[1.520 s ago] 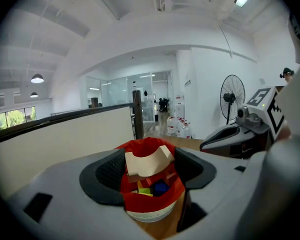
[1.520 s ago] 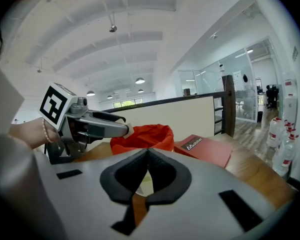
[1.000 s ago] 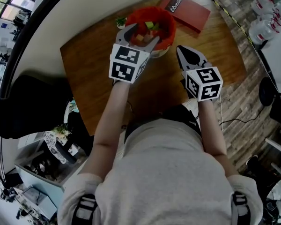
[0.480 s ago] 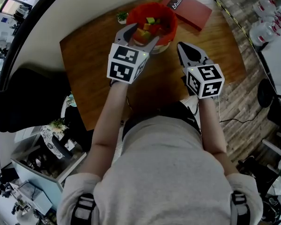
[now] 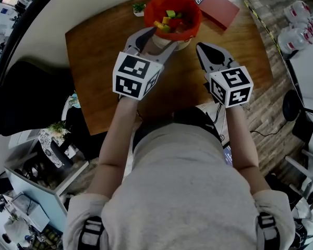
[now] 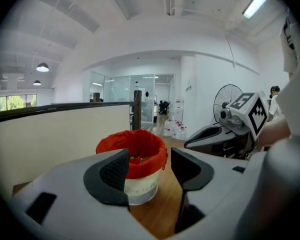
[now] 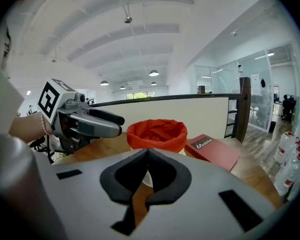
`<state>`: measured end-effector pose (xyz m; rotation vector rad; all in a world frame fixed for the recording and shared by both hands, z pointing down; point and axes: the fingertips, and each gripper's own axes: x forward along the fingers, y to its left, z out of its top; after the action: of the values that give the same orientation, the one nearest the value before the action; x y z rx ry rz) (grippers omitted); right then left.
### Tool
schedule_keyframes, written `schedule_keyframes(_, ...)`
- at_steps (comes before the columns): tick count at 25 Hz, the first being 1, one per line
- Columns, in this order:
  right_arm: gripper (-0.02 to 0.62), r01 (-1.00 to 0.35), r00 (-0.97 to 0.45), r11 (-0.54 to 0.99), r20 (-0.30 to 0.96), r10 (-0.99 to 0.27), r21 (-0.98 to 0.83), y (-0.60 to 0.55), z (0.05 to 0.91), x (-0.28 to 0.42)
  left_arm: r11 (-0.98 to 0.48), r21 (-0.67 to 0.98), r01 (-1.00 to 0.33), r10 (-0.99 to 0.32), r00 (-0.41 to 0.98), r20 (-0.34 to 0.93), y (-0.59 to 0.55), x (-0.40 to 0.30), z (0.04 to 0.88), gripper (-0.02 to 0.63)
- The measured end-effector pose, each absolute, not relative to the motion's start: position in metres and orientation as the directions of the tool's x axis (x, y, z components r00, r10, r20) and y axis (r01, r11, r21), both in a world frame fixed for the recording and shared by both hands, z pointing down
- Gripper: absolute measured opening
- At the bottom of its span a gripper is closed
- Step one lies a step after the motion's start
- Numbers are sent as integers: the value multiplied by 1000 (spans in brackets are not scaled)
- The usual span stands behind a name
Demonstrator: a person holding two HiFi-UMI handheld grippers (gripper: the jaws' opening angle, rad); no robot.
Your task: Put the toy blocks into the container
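Holding the left gripper straight before the container at the table's far edge, nearer of the two, jaws apart around nothing, having just been narrowing. Carrying the right gripper pinched shut, empty, off to its right. Spotting toy blocks only inside it.

The setting is presenting as an open-plan office or lab floor. Glass-walled rooms are lining the far side. Pendant lamps and a strip light are burning under a white vaulted ceiling. A pedestal fan and large water bottles are standing on wood-plank flooring. A low partition wall is bordering the wooden table.
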<state>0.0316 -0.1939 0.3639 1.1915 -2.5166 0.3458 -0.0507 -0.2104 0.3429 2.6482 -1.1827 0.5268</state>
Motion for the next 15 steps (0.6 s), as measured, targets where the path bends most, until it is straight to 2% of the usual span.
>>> schedule_keyframes(8, 12, -647, -684, 762, 459, -566, -25, -167, 363, -4, -678, 87, -730, -638, 643, 423, -179, -60, 363, 205)
schedule_keyframes(15, 12, -531, -710, 847, 544, -447, 2, -138, 385, -21, -672, 129, -729, -624, 652, 431, -159, -60, 383, 110)
